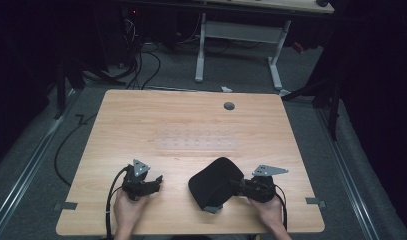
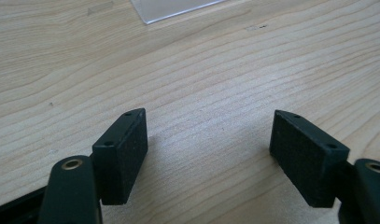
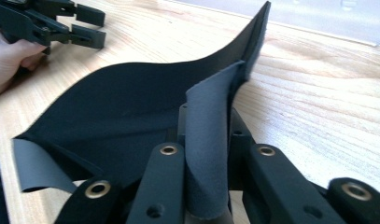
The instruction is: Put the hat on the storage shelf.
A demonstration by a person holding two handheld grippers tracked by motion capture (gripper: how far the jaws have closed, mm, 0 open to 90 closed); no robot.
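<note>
One black cloth (image 3: 131, 107) edge pinched in right claw (image 3: 207, 140); left claw (image 2: 208, 154) spread, well apart.

A black, soft fabric mat with a grey underside (image 1: 213, 182) lies near the desk's (image 1: 191, 120) front edge, its right edge folded and lifted, one corner curled over.

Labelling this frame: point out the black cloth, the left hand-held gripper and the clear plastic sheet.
black cloth (image 1: 213, 181): high view, middle of its top face.
left hand-held gripper (image 2: 208, 156): left gripper view, midway between its open fingertips.
clear plastic sheet (image 1: 196, 139): high view, centre of the sheet.
</note>
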